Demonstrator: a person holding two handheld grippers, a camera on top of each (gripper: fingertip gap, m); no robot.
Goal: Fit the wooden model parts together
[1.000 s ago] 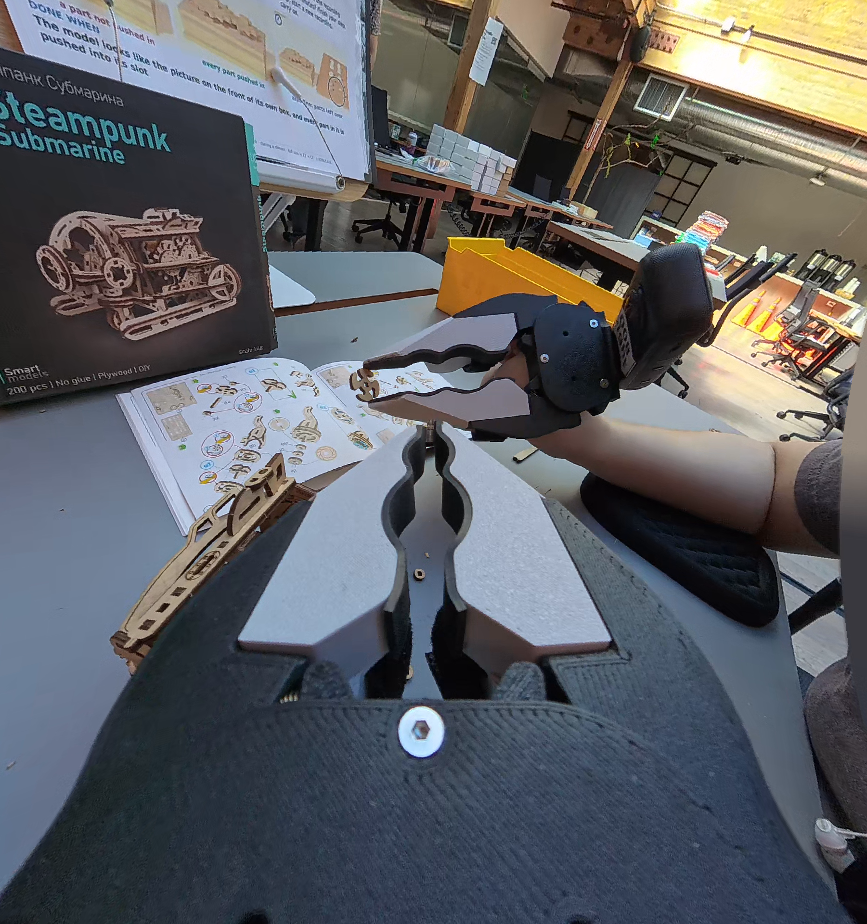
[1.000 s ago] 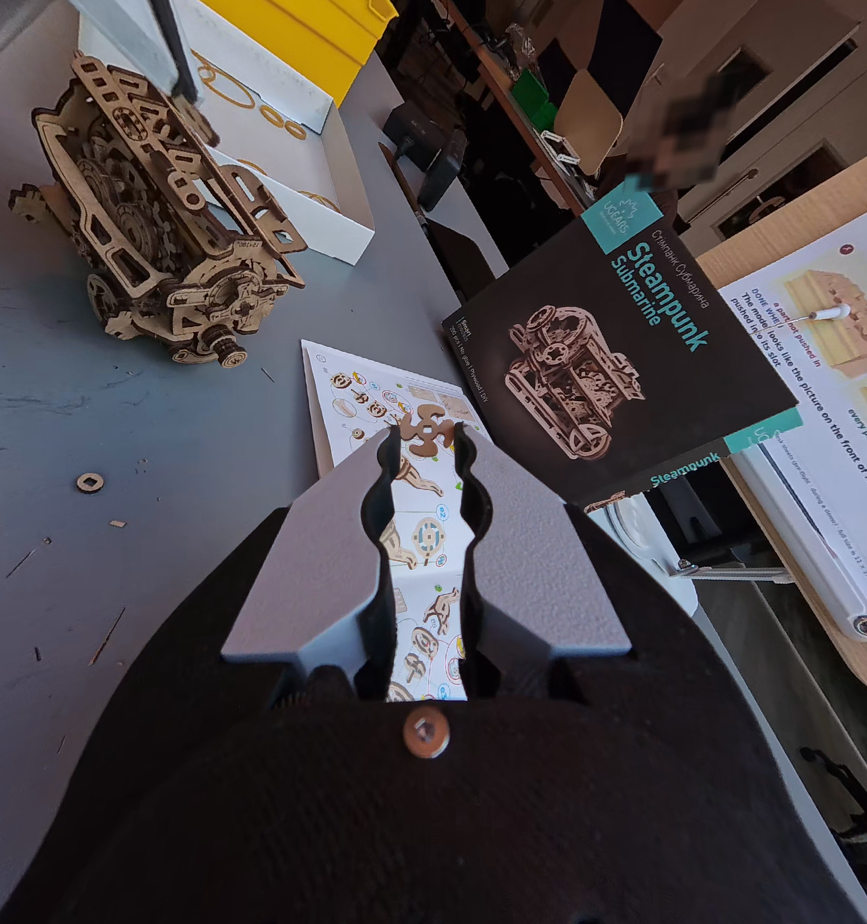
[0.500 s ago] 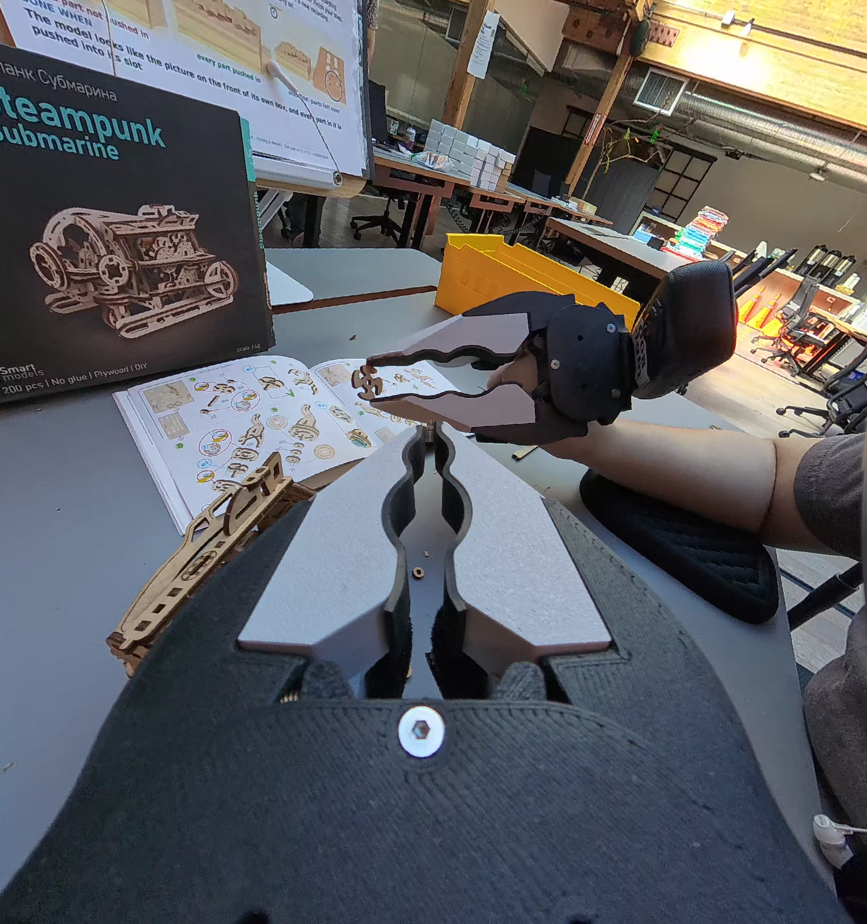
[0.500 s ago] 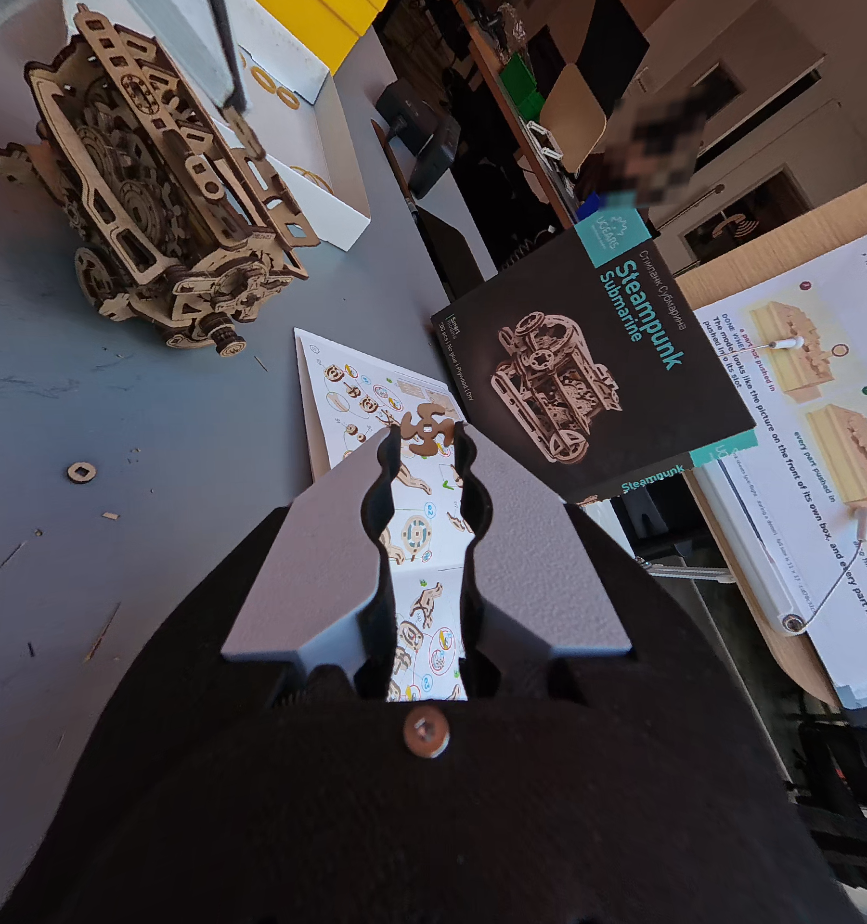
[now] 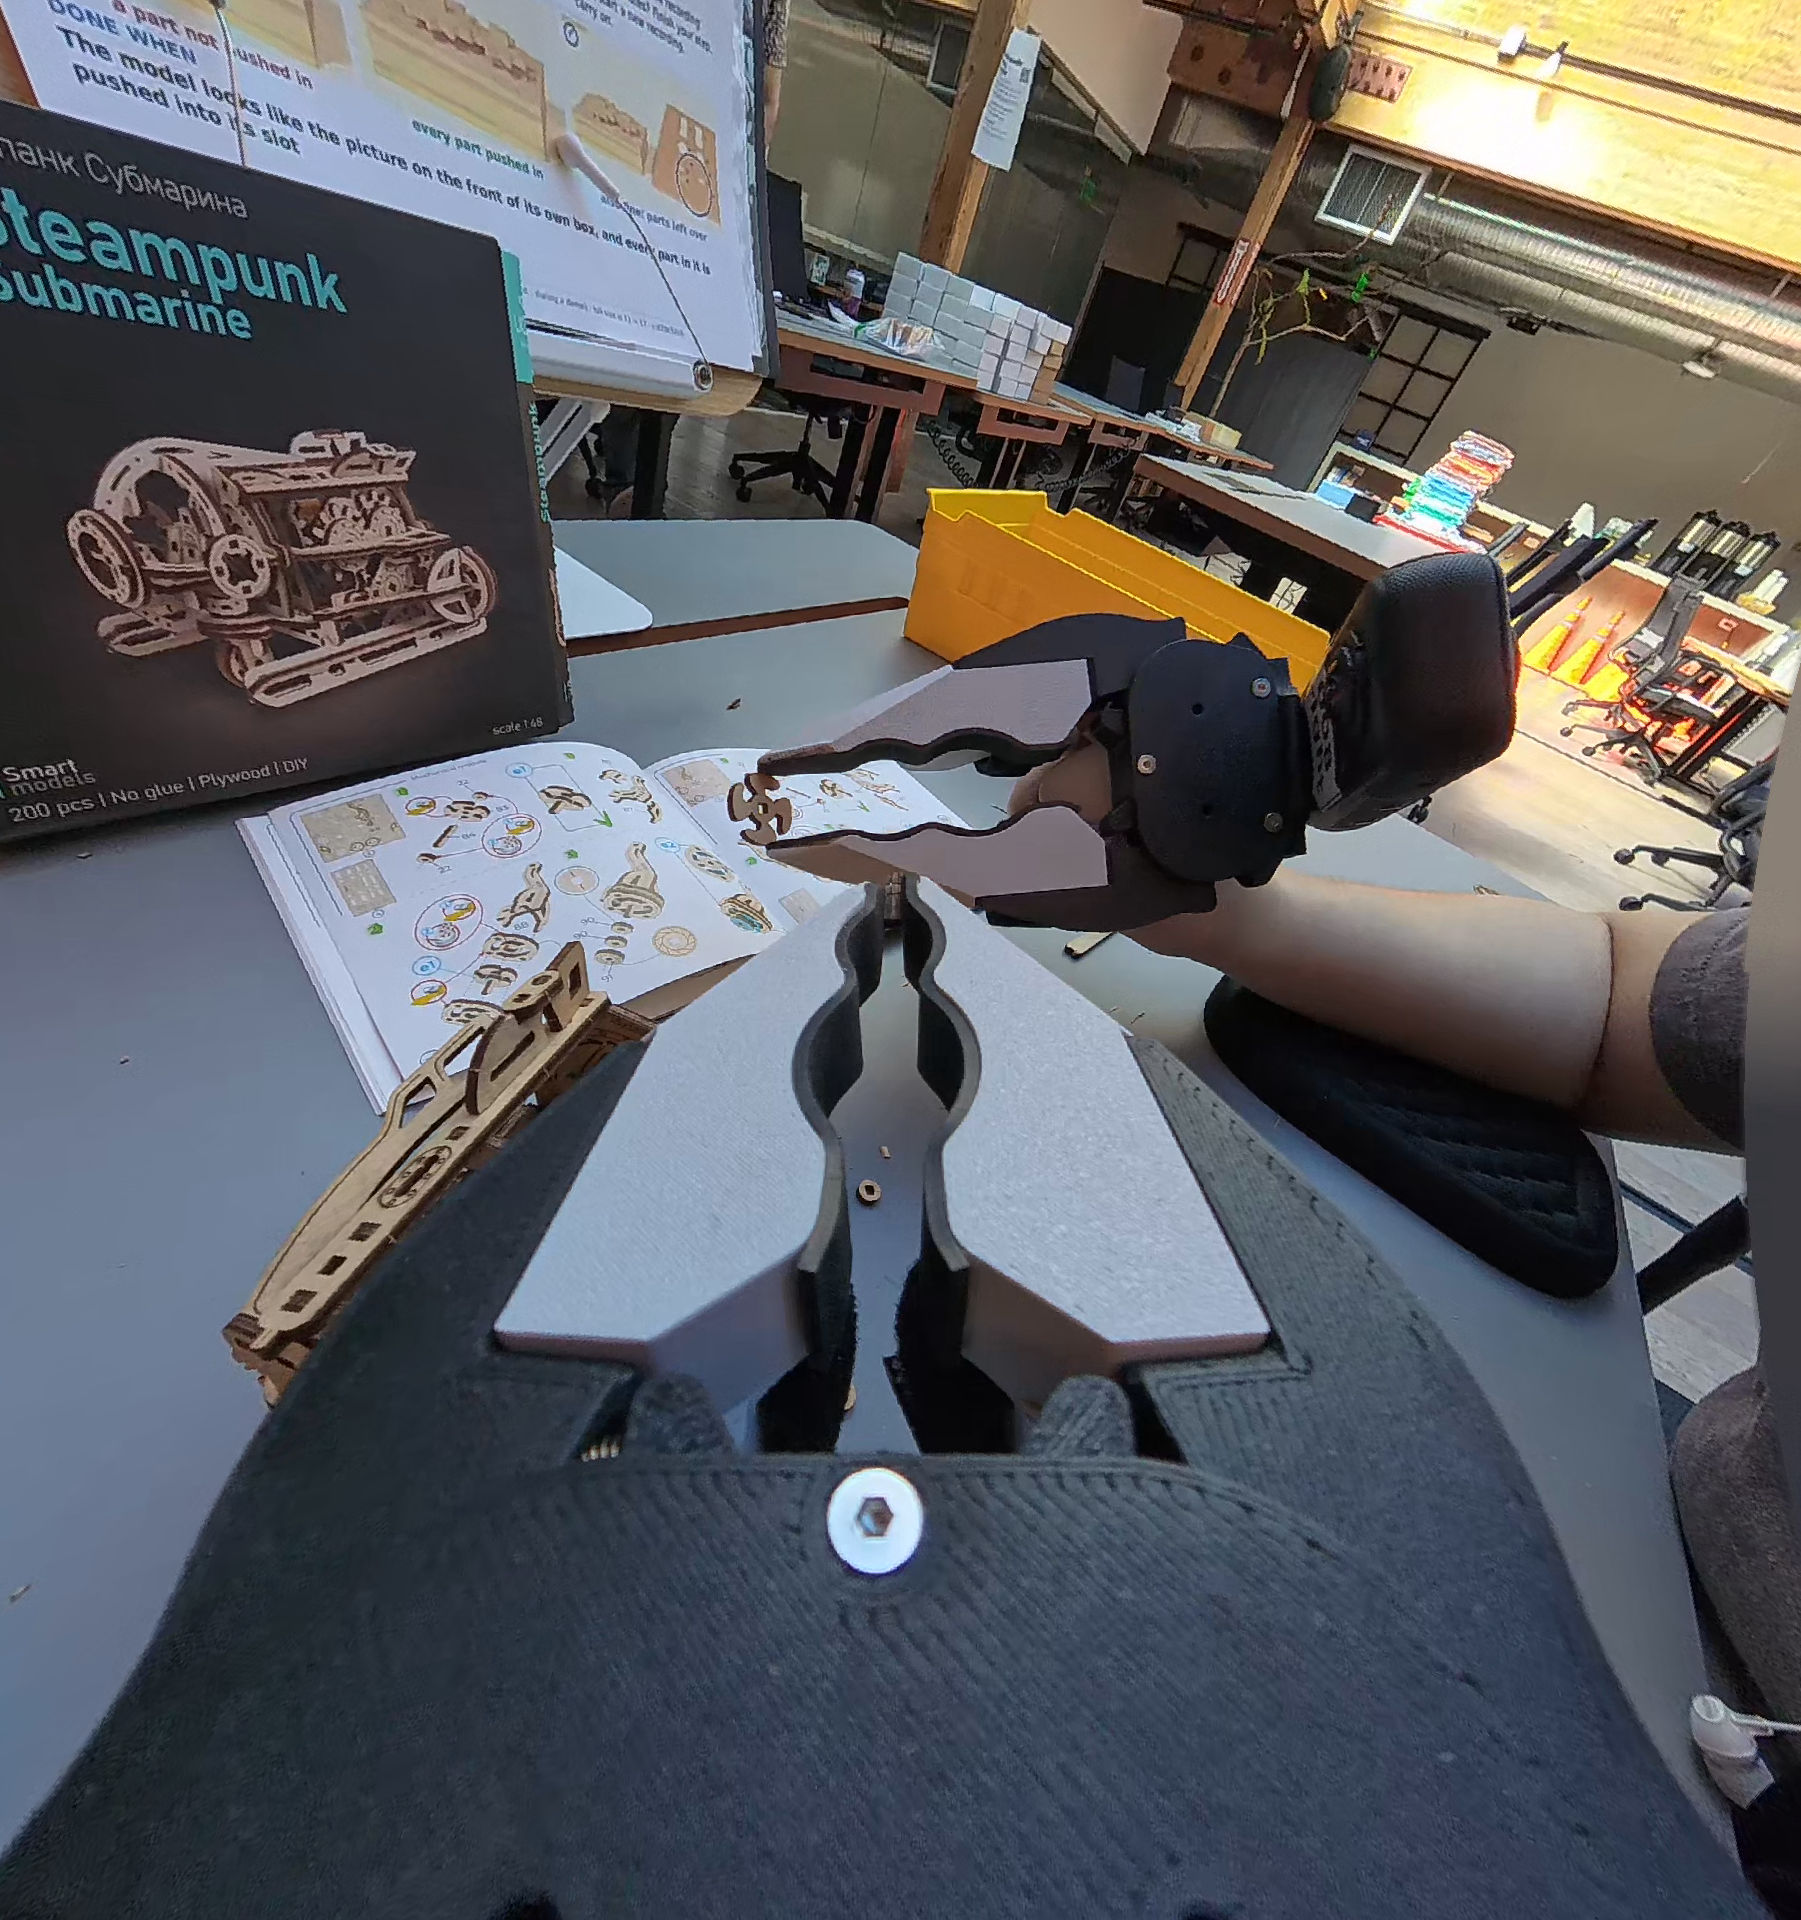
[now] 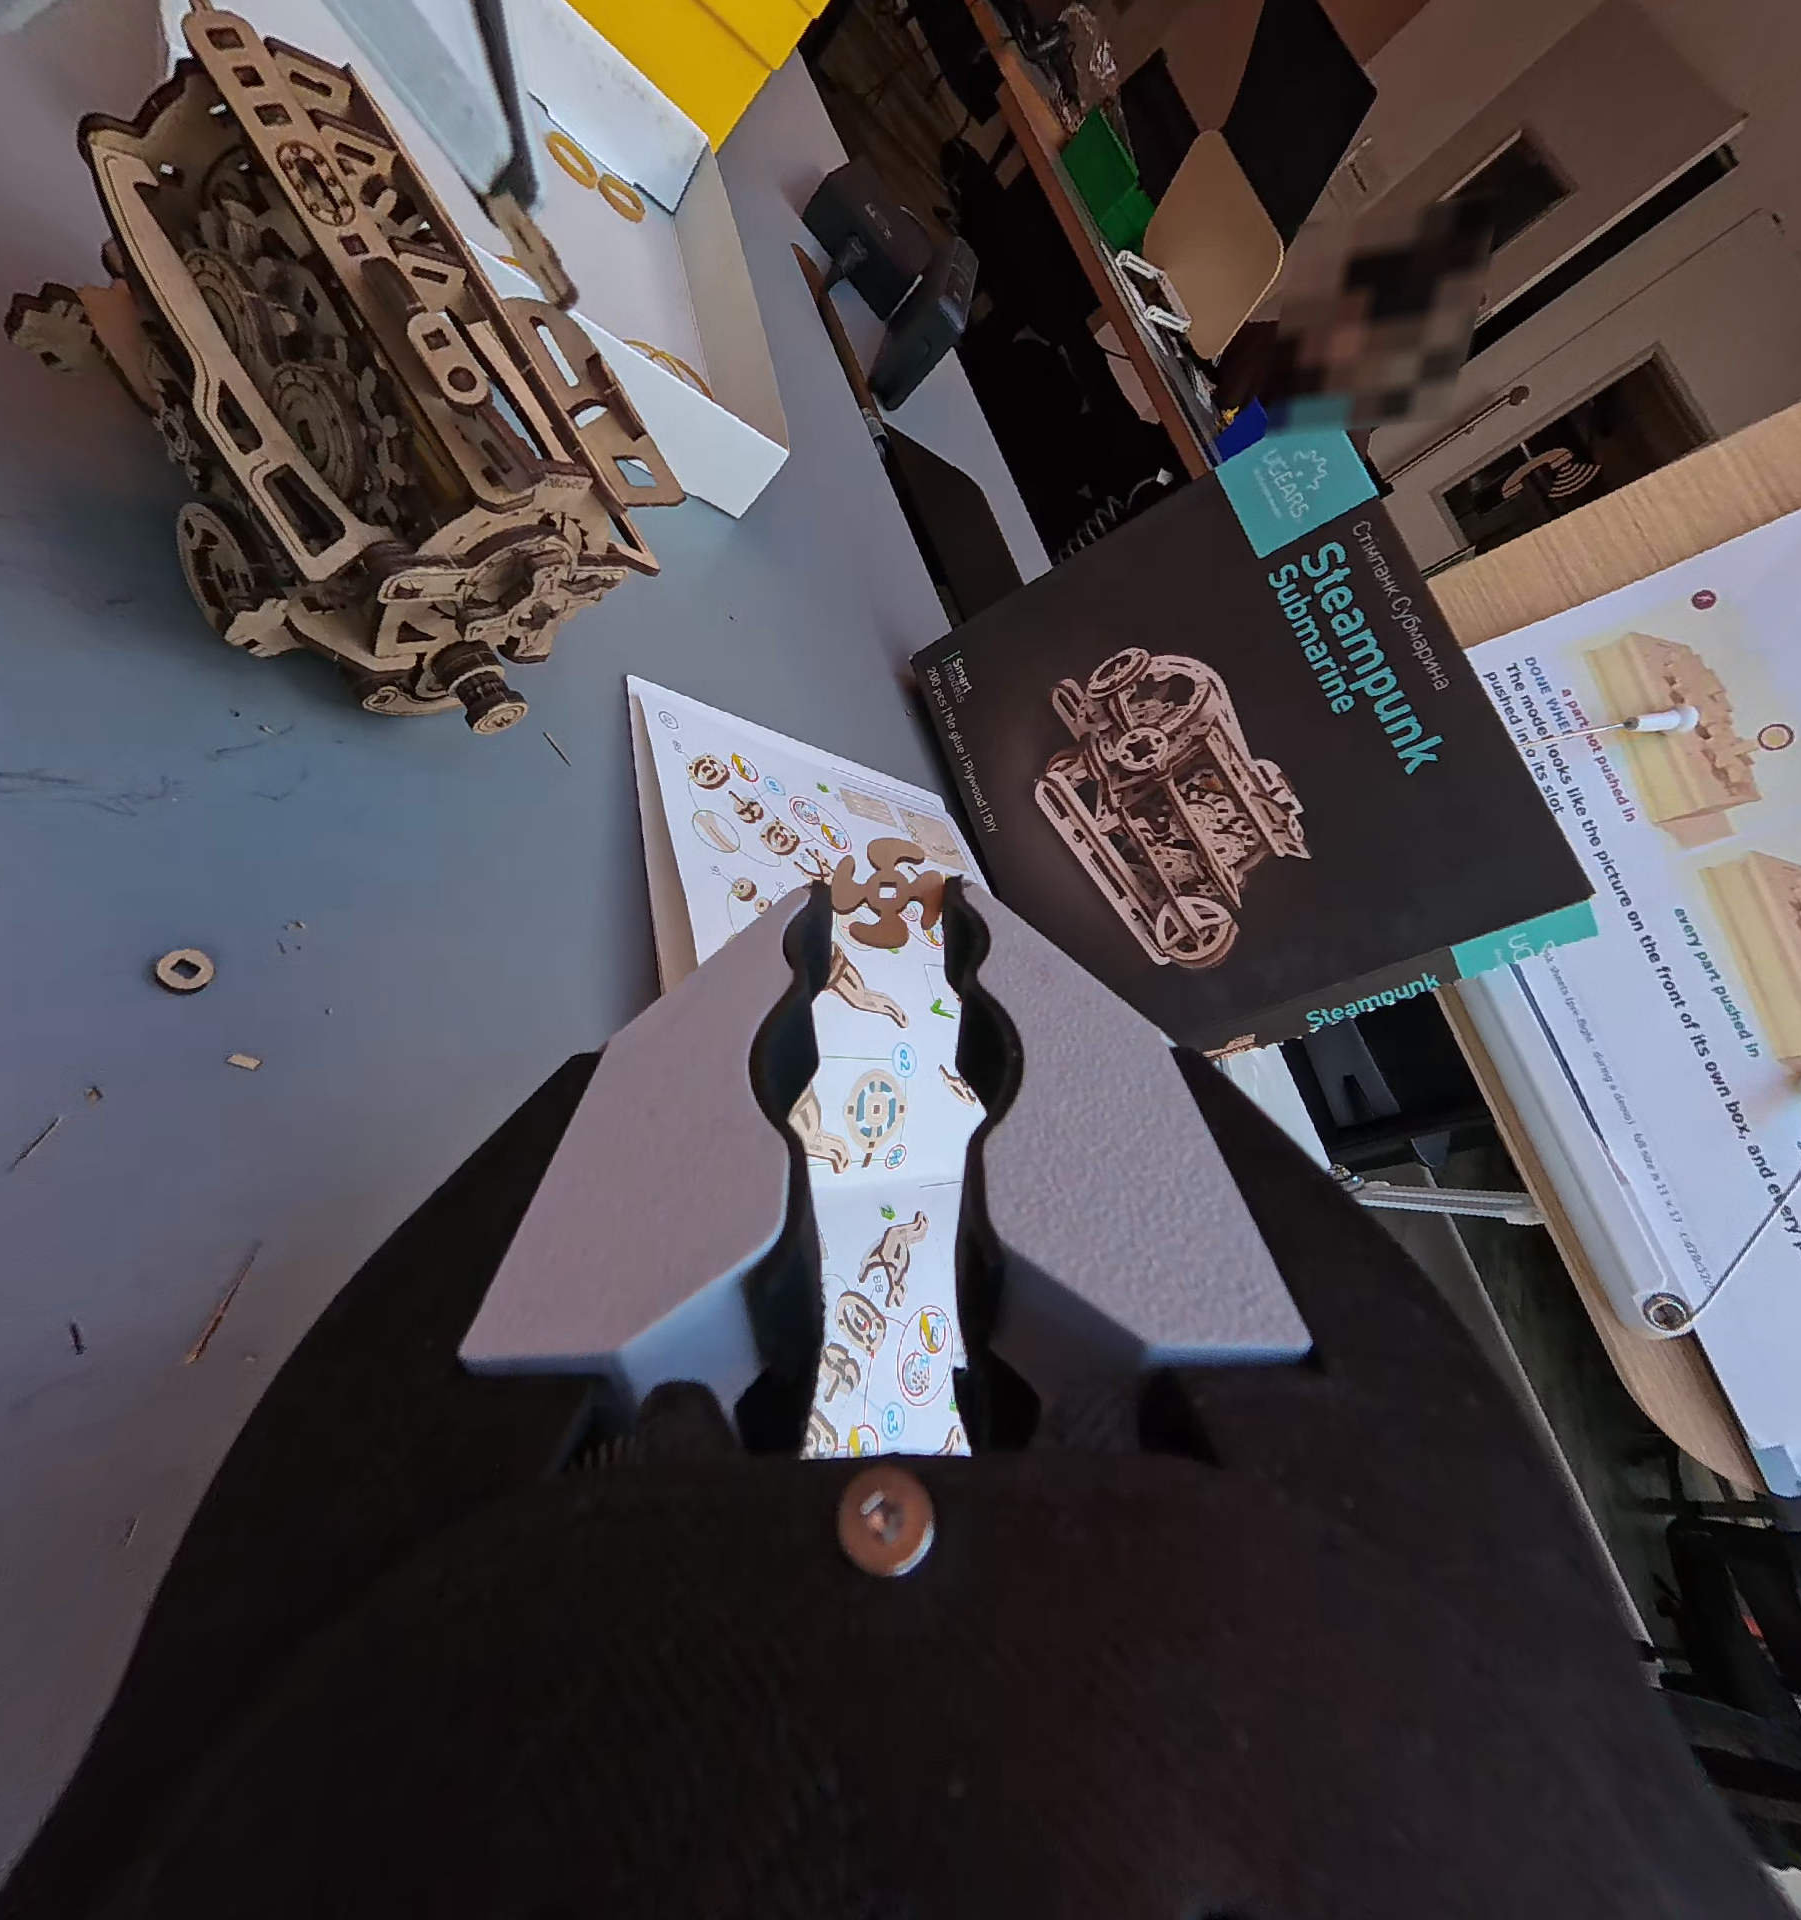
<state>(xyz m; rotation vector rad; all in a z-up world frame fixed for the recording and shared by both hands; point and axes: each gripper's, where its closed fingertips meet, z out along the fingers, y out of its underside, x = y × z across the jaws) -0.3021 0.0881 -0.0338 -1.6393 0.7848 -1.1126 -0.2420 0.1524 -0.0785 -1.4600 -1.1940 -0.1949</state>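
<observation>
Wooden propeller [image 6: 888, 896] sits pinched at the tips of your right gripper [image 6: 883, 904], held in the air above the open booklet [image 5: 522, 873]. Your left gripper [image 5: 888, 902] is nearly closed with a narrow gap, gripping nothing, just beside the model [image 6: 345, 416] on the grey table [image 6: 376, 935].

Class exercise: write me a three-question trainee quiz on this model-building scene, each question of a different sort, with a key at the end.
1. True or false: the right tongs grip a small wooden propeller piece at their tips.
2. Multiple choice: the propeller piece is held above A) the yellow bin, B) the open instruction booklet, C) the black armrest pad.
3. Fill in: the built wooden model stands on the grey ____.

Key: 1 true; 2 B; 3 table.
</observation>
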